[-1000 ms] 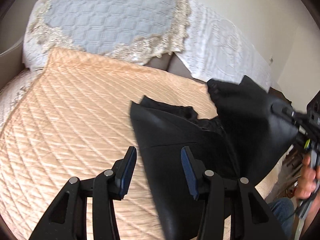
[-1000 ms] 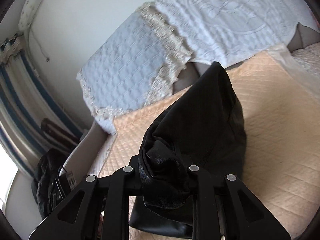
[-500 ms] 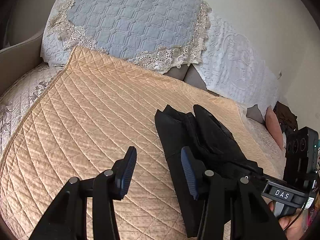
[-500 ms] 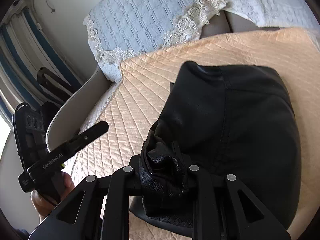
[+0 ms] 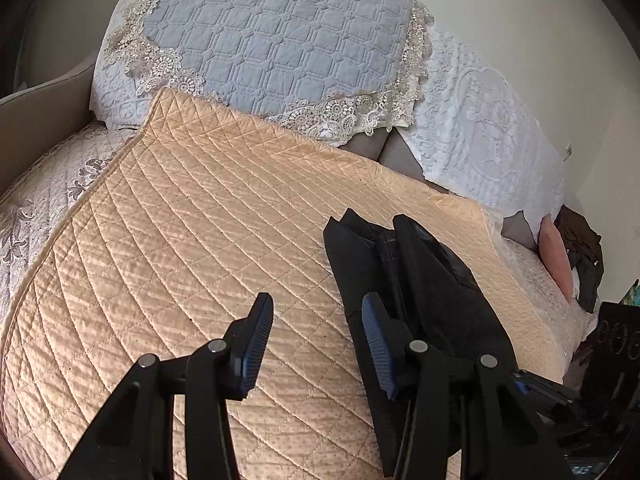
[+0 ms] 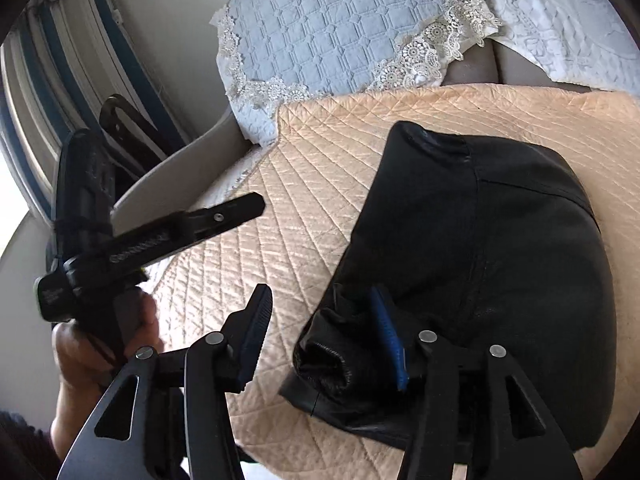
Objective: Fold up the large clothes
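Note:
A black leather garment (image 6: 480,248) lies folded in a compact pile on the peach quilted cover (image 6: 304,184), near its right front edge. It also shows in the left wrist view (image 5: 416,280). My right gripper (image 6: 326,336) is open and empty, with its right finger at the garment's bunched front corner. My left gripper (image 5: 316,344) is open and empty, just left of the garment above the peach cover (image 5: 200,240). The left gripper also appears from the side in the right wrist view (image 6: 160,236), held in a hand.
A blue-grey lace-edged pillow cover (image 5: 280,44) and a white embossed cover (image 5: 488,120) lie at the back. A pink cushion (image 5: 554,256) and dark clothes (image 5: 584,256) sit far right. Striped curtains (image 6: 52,80) hang at the left.
My right gripper has lowered the garment onto the cover and opened, letting go of it. The garment went from hanging to lying folded. My left gripper stayed open.

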`<state>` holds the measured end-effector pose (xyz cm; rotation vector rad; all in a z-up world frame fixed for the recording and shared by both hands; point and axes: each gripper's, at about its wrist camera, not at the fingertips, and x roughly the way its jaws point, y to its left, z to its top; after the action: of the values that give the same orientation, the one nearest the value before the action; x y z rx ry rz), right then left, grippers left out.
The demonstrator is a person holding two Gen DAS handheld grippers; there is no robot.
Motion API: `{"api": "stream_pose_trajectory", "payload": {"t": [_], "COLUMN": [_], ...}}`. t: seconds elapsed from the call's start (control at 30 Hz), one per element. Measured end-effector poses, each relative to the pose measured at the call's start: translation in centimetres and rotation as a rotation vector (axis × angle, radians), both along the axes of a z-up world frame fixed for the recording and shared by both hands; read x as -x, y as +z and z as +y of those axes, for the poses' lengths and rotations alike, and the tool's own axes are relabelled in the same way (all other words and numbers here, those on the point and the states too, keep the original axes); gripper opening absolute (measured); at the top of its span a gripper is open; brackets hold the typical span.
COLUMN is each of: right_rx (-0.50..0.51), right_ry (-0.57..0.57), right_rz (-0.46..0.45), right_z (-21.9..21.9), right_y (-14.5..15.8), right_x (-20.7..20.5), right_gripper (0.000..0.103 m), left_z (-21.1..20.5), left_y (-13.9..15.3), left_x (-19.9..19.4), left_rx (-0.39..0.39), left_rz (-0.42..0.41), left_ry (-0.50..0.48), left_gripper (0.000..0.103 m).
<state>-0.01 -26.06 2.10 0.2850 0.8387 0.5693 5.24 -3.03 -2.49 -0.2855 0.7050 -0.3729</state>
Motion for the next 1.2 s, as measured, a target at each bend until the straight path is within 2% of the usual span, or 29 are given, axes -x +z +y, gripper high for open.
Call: {"api": "stream_pose_trajectory", "payload": {"t": [0.13,0.23,0.3,0.33,0.37,0.4,0.5,0.67,0.73,0.87,0.9,0.93,1.0,1.07,1.1,1.2], "right_rx": [-0.081,-0.099,-0.059,-0.020,0.012,0.024,0.079,0.019,0.016,-0.011,-0.005,0.000,0.017,0.028,0.020,0.052], "right_ry": [0.033,-0.060,-0.121,-0.138,-0.125,-0.097,-0.062,-0.057,-0.049,-0.089,-0.111,-0.125,-0.162,-0.191,-0.204,-0.190], "right_rz": [-0.056,-0.113,-0.095,-0.056,0.004,0.039,0.002,0.018,0.019,0.005,-0.012,-0.017,-0.012,0.005,0.010,0.031], "right_z": [-0.9,-3.1,-4.1,-4.1,-3.8,-3.3,-2.1,-3.1,-3.2,-5.1,-5.9,-6.4,-7.7,-8.5,-9.0,-8.7], "right_y": [2.4,3.1,2.0,0.9,-0.8,-2.3,-3.5,-3.6,-3.4,-1.6,-1.1,-0.8,-0.8,-1.3,-1.5,-2.6], "right_x": [1.9,2.9,2.6,2.0,1.3,1.2,2.3,2.2,2.3,2.2,2.2,2.0,1.6,1.6,1.6,1.6], "right_gripper": [0.053,0.053,0.040,0.026,0.021,0.020,0.019,0.017,0.017,0.017,0.017,0.017,0.017,0.017,0.017,0.017], "left_z": [0.1,-0.8,-1.9,-2.5,-3.1,-3.6,-4.4,-7.0,-8.3,-9.7,-10.0,-10.1,-9.8,-9.0,-8.8,-9.4], "left_y": [0.3,0.9,1.3,1.5,1.7,1.8,2.0,1.8,0.9,-1.3,-1.8,-2.2,-3.4,-4.6,-4.7,-4.2], "left_x": [0.2,0.7,0.9,1.0,1.1,1.2,1.2,-0.8,-2.5,-5.1,-5.5,-5.6,-5.4,-4.9,-4.3,-3.2], "left_rx": [0.021,0.039,0.055,0.058,0.056,0.053,0.053,0.034,0.021,0.067,0.069,0.060,0.021,0.062,0.055,-0.033], "left_rz": [-0.006,-0.028,-0.039,-0.045,-0.054,-0.061,-0.066,-0.037,0.021,0.142,0.158,0.159,0.152,0.169,0.154,0.093], "left_ry": [-0.002,-0.039,-0.081,-0.102,-0.119,-0.133,-0.163,-0.217,-0.235,-0.252,-0.252,-0.242,-0.178,-0.148,-0.143,-0.141], "left_gripper": [0.048,0.048,0.048,0.048,0.048,0.048,0.048,0.048,0.049,0.048,0.046,0.032,0.020,0.019,0.019,0.021]}}
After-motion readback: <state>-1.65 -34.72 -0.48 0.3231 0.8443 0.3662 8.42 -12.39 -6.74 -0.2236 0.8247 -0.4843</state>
